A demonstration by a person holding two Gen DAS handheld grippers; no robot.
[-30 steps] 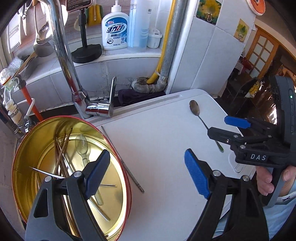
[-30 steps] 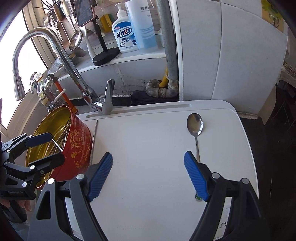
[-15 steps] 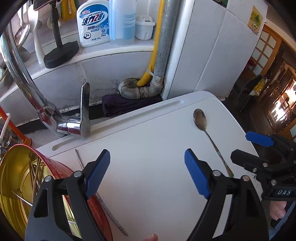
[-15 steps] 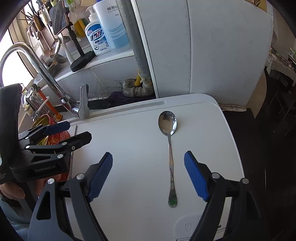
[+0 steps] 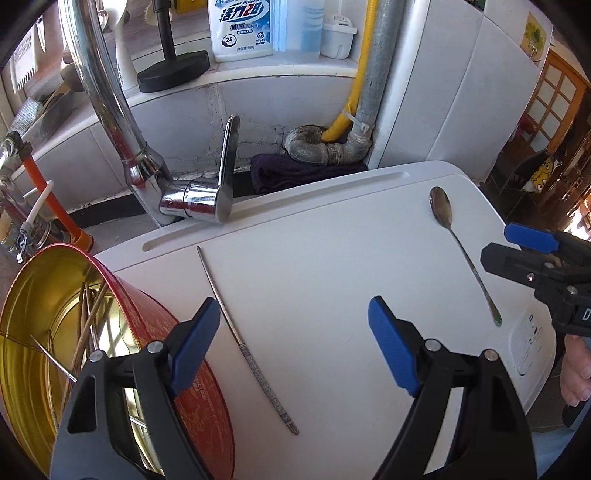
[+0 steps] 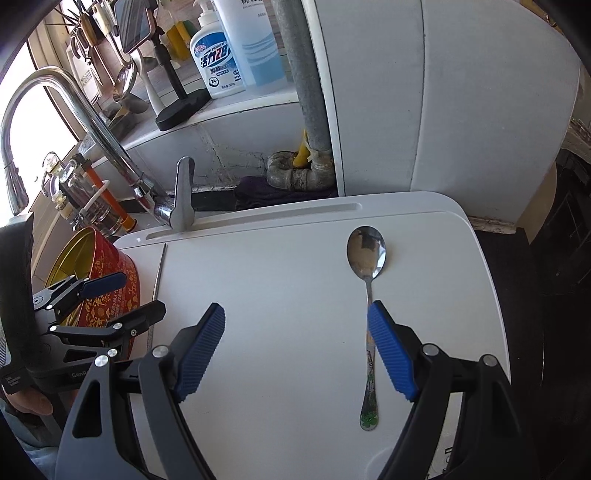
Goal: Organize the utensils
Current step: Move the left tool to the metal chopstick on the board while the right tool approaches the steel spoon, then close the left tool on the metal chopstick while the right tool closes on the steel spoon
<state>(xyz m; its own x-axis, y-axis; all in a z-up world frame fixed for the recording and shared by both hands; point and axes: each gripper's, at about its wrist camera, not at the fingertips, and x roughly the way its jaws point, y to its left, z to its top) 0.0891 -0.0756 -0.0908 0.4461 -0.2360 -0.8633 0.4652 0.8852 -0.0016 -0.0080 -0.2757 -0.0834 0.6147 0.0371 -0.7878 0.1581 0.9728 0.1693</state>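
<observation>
A steel spoon (image 6: 365, 280) lies on the white board (image 6: 288, 258), bowl away from me; it also shows in the left wrist view (image 5: 458, 243). A thin metal chopstick (image 5: 243, 339) lies on the board beside the red and gold tin (image 5: 48, 339), which holds several utensils; both show in the right wrist view, chopstick (image 6: 159, 273) and tin (image 6: 107, 273). My left gripper (image 5: 291, 343) is open and empty above the chopstick. My right gripper (image 6: 295, 350) is open and empty, its right pad over the spoon's handle.
A chrome faucet (image 5: 147, 162) stands behind the board's left end. Pipes (image 5: 332, 147) and a dark cloth (image 5: 295, 170) lie behind it. Detergent bottles (image 5: 240, 29) and a black stand (image 5: 170, 70) sit on the ledge. The board's right edge drops off.
My left gripper moved from over the tin to above the chopstick on the board. My right gripper swung toward the spoon, then shifted so the spoon lies under its right pad.
</observation>
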